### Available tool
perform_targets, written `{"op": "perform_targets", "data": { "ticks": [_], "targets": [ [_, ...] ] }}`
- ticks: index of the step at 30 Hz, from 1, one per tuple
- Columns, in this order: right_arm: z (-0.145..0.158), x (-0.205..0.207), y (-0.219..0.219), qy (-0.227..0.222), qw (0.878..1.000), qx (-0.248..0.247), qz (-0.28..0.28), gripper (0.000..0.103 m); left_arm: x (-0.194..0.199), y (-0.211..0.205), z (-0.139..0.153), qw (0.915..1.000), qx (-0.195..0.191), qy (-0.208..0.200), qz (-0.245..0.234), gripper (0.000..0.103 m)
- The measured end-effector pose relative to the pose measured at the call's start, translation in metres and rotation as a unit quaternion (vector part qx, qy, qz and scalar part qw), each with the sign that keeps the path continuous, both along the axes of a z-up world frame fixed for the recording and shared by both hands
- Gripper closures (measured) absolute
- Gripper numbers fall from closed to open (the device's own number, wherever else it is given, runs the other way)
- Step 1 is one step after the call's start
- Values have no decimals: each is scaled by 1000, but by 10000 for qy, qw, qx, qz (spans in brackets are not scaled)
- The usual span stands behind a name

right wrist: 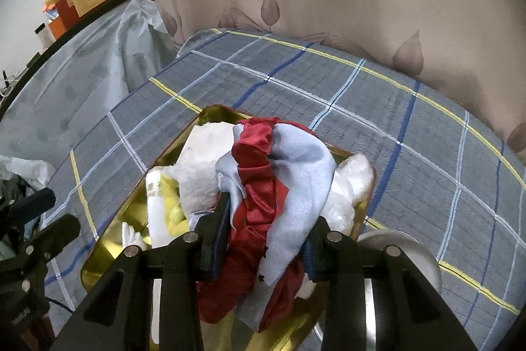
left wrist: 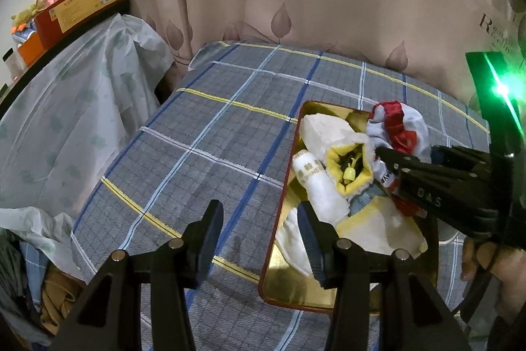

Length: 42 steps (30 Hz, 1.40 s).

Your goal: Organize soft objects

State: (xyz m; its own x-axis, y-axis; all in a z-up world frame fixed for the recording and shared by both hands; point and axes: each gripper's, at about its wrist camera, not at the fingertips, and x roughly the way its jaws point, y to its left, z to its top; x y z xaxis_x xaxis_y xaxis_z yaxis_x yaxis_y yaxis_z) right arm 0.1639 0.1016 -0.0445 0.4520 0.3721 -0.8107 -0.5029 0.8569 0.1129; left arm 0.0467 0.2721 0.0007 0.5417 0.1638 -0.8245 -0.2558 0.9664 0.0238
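Cloth (right wrist: 279, 196), red satin bunched with pale blue, sits pinched between the fingers of the right claw (right wrist: 266, 239), over the gold tray (left wrist: 286, 282) and its pile. Going left to right: the left claw (left wrist: 259, 239) stands wide with nothing in it, its left finger over the checked bedcover (left wrist: 197, 137) and its right finger above the tray's near edge; ahead and to its right lie a rolled white towel (left wrist: 320, 186) and a fluffy white pouch with yellow lining (left wrist: 348, 163); beyond those comes the right claw. The likely trouble: slippery satin hangs loose below the fingers, so a tail could catch the pouch and drag it out, or slide free early. The tray, resting on soft bedding, might also tip under a push.
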Motion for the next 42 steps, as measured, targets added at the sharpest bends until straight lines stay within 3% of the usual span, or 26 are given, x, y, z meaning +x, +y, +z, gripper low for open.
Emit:
{"op": "perform_targets", "data": {
  "ticks": [5,13,17,19,28,35,42],
  "targets": [
    [2,-6,-3,-99,9999,72,-92,61,1,-1,0,10000,7,0,-25,55],
    [18,-31,-19,-240,9987,401,-203,35,0,-16,0,9996,163,-23,-249,55],
    [26,-47,-23,-396,9984,382,-160,31,-1,-23,2,9990,260,-61,-351,55],
    [30,-56,-27,-516,9980,324,-195,24,-1,-24,2,9989,265,-75,-370,55],
    [39,-88,-52,-637,9965,436,-317,15,-3,-35,3,9980,356,-88,-515,55],
    [35,-112,-72,-680,9947,246,-734,6,-5,-50,2,9960,472,-84,-755,55],
    [30,-125,-84,-610,9932,158,-981,4,-7,-66,0,9930,634,-60,-999,55]
  ]
}}
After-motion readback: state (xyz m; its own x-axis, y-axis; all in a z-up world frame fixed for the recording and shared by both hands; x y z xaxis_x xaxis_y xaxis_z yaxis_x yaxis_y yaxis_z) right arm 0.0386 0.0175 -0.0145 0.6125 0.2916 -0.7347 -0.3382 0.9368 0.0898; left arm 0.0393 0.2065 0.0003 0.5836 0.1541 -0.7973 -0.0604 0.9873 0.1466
